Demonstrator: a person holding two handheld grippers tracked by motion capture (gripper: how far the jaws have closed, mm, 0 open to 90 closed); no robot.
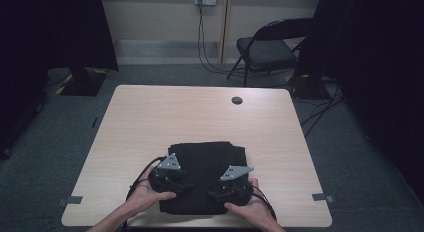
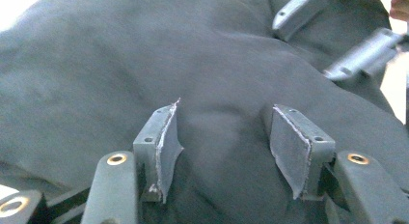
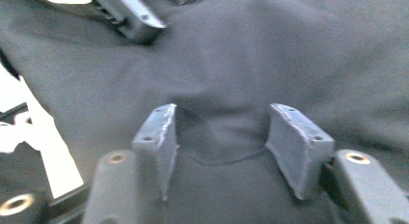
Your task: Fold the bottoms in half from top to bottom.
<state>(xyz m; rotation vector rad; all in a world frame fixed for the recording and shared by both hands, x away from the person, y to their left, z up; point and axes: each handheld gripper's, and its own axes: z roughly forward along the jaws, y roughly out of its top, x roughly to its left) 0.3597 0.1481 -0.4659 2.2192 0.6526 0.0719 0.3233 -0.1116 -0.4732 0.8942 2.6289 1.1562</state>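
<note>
Scene: a person at a pale wooden tabletop [image 1: 150,122] works a folded black garment [image 1: 210,157] with a hand-held gripper in each hand.
Garment: it lies flat at the near middle of the tabletop, close to the person's edge, folded into a rough rectangle of dark cloth.
Left hand-held gripper [image 1: 172,184]: it rests over the garment's near-left part; in the left gripper view [image 2: 224,147] the jaws stand apart, released, with a soft swell of cloth between the pads [image 2: 166,147] and nothing pinched.
Right hand-held gripper [image 1: 222,193]: it sits over the garment's near-right part; in the right gripper view [image 3: 219,147] the jaws are likewise apart, released, with a raised fold and a curved seam of cloth between them, the pads [image 3: 289,147] not pressing it.
Hands: the left hand [image 1: 145,192] and right hand [image 1: 250,207] come in from the near edge, each cupping its tool.
Writing: no brand, label or lettering can be read on the cloth or the tools.
Surroundings: a round cable hole [image 1: 237,100] marks the far side of the tabletop; a folding chair [image 1: 267,49] stands beyond it by the wall.
</note>
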